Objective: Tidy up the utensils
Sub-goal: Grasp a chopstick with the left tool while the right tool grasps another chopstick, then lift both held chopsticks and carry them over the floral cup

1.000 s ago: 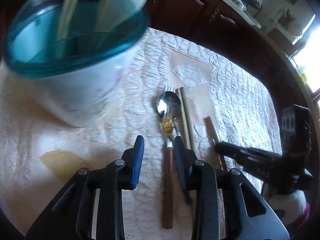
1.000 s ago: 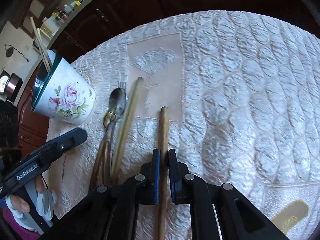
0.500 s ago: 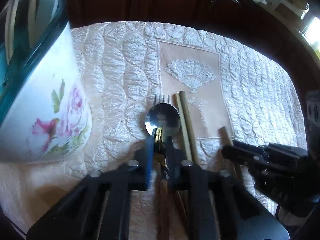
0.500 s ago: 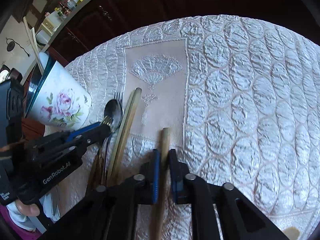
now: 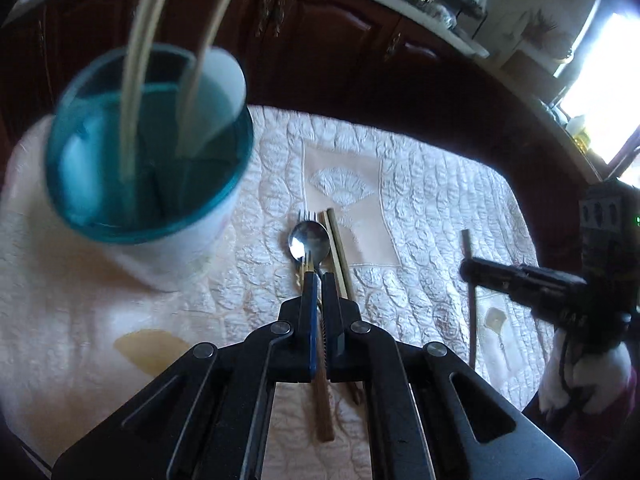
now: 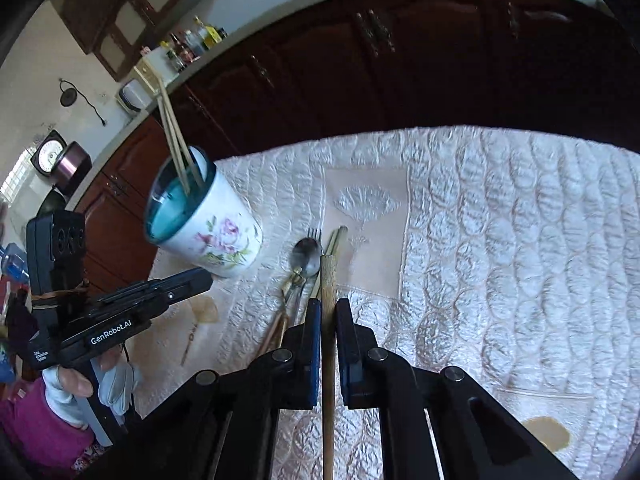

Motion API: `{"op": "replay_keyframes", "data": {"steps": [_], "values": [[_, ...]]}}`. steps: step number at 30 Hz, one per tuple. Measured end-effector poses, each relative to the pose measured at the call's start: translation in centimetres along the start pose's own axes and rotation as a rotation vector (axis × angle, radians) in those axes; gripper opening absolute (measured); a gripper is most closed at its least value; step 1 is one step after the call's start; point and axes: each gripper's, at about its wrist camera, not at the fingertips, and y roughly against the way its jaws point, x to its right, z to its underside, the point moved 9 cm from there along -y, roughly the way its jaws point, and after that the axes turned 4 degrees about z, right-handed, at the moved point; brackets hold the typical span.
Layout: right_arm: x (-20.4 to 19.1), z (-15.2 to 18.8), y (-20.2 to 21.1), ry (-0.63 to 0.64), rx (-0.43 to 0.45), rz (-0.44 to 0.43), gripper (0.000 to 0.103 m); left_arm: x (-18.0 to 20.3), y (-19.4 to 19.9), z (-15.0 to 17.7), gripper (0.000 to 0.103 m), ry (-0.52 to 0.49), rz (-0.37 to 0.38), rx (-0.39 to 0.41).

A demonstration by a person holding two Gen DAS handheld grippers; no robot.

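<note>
- Utensils split three ways: two pale chopsticks already stand in the floral cup, a pile lies on the quilted cloth of the bench just beside the cup, and two pieces are in the grippers.
- Left gripper has its jaws pressed narrow on the neck of the spoon, just behind the bowl; the wooden handle runs back under the jaws.
- Right gripper is pinched tight on a single wooden chopstick, gripped part-way along, its blunt end jutting forward past the pads.
- A fork, only its tines showing beyond the spoon's bowl, and a pair of lighter chopsticks lie touching alongside.
- Risks, as I judge them:
- The spoon overlaps the fork; lifting could drag or flick the fork across the cloth.
- A thin metal neck in flat pads may swivel, so the bowl droops and catches the cup's teal rim.
- The chopstick is held off its middle; it may pivot or slip when tilted upright.
- Both grippers heading for the one cup could collide, or knock the leaning chopsticks and tip the cup.
- The soft quilted cloth gives the cup an unsteady footing.
</note>
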Motion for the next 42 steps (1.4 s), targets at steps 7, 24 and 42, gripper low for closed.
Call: {"op": "replay_keyframes", "data": {"steps": [7, 24, 42], "values": [[-0.1, 2.2, 1.4, -0.011, 0.000, 0.006, 0.007, 0.0, -1.2, -0.2, 0.023, -0.001, -0.043, -0.015], [-0.2, 1.7, 2.8, -0.024, 0.025, -0.030, 0.007, -1.1, -7.6, -0.1, 0.001, -0.033, -0.123, -0.121], [-9.8, -5.6, 7.2, 0.128, 0.171, -0.116, 0.007, -3.3, 13.6, -6.2, 0.001, -0.036, -0.099, 0.226]]}}
